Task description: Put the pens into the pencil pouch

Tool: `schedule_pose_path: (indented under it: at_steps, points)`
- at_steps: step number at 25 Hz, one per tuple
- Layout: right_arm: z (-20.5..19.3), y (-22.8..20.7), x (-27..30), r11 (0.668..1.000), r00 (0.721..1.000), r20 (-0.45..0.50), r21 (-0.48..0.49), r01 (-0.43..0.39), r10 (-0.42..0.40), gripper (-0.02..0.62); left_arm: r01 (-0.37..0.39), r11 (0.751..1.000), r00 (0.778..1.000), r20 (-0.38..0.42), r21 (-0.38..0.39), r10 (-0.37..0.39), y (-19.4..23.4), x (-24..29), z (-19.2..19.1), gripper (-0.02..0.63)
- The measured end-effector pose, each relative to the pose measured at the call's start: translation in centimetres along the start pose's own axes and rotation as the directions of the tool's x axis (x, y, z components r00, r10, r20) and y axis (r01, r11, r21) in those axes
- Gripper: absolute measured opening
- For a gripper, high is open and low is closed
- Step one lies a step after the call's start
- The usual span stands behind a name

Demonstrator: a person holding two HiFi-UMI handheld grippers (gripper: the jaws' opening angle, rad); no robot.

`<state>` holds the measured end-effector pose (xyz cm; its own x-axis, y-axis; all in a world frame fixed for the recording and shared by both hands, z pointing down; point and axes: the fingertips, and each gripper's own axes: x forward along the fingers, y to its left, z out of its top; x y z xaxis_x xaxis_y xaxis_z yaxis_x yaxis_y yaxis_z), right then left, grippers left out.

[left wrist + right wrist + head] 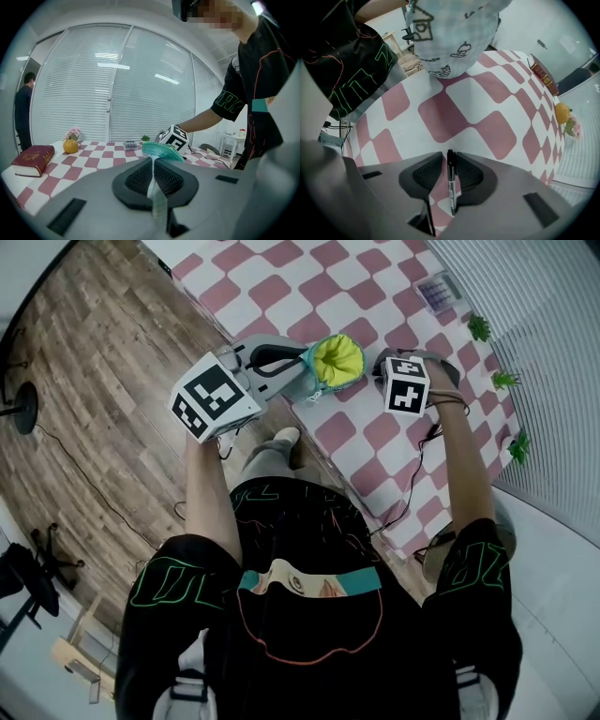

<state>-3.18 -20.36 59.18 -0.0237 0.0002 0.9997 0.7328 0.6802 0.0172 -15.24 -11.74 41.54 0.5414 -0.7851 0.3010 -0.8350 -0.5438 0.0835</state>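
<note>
Putting a pen in: your left gripper [153,165] pinches the pouch [161,151] rim, your right gripper [450,159] squeezes a pen [451,187]; drop it inside the pouch.

Pouch [336,360] mouth stands clear; left gripper [302,364] blocks its 9 o'clock, right gripper [384,369] its 3; open table [281,287] at 12.

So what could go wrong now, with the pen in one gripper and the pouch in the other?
1. The left gripper pinches only a thin strip of the pouch, so the fabric might slip and the pouch drop onto the table.
2. The right gripper clamps the slim pen; it could twist in the jaws or miss the pouch's soft opening, which may sag shut.
</note>
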Motion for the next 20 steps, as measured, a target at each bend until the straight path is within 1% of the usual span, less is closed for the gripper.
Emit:
schedule_pose_path:
  at_steps: [3, 6, 7, 10, 12, 14, 15, 17, 20]
  points:
    - [0.0, 0.1, 0.0, 0.999, 0.999, 0.007, 0.014, -0.04, 0.04, 0.087, 0.013, 1.0, 1.0, -0.009, 0.006, -0.013, -0.2, 0.2, 0.0, 0.008]
    - [-0.2, 0.1, -0.3, 0.997, 0.997, 0.041, 0.045, -0.07, 0.068, 0.08, 0.033, 0.999, 0.999, -0.019, 0.016, -0.032, -0.6, 0.4, 0.1, 0.008]
    - [-0.3, 0.1, -0.4, 0.995, 0.996, 0.056, 0.062, -0.073, 0.07, 0.066, 0.036, 0.999, 0.999, -0.022, 0.02, -0.036, -0.7, 0.5, 0.2, 0.008]
    - [-0.7, -0.1, -0.6, 0.995, 0.996, 0.075, 0.09, -0.051, 0.044, 0.061, 0.049, 0.998, 0.999, -0.025, 0.031, -0.048, -0.7, 0.8, 0.5, 0.008]
    - [-1.0, -0.3, -0.7, 0.994, 0.997, 0.082, 0.105, -0.017, 0.009, 0.061, 0.059, 0.998, 0.998, -0.024, 0.036, -0.058, -0.6, 0.9, 0.7, 0.008]
    - [-1.0, -0.7, -1.7, 0.988, 0.991, 0.129, 0.153, 0.02, -0.041, 0.061, 0.069, 0.997, 0.997, -0.02, 0.041, -0.069, -0.6, 1.1, 0.8, 0.008]
    - [-0.9, -1.1, -2.5, 0.981, 0.983, 0.166, 0.192, 0.042, -0.074, 0.061, 0.074, 0.996, 0.997, -0.019, 0.044, -0.073, -0.6, 1.2, 1.0, 0.008]
    - [-0.9, -1.9, -4.4, 0.955, 0.958, 0.24, 0.283, 0.086, -0.157, 0.061, 0.084, 0.995, 0.996, -0.016, 0.053, -0.083, -0.6, 1.6, 1.3, 0.008]
    - [-1.6, -2.9, -6.9, 0.901, 0.904, 0.331, 0.416, 0.12, -0.273, 0.061, 0.103, 0.992, 0.995, -0.012, 0.069, -0.102, -0.5, 2.4, 1.8, 0.008]
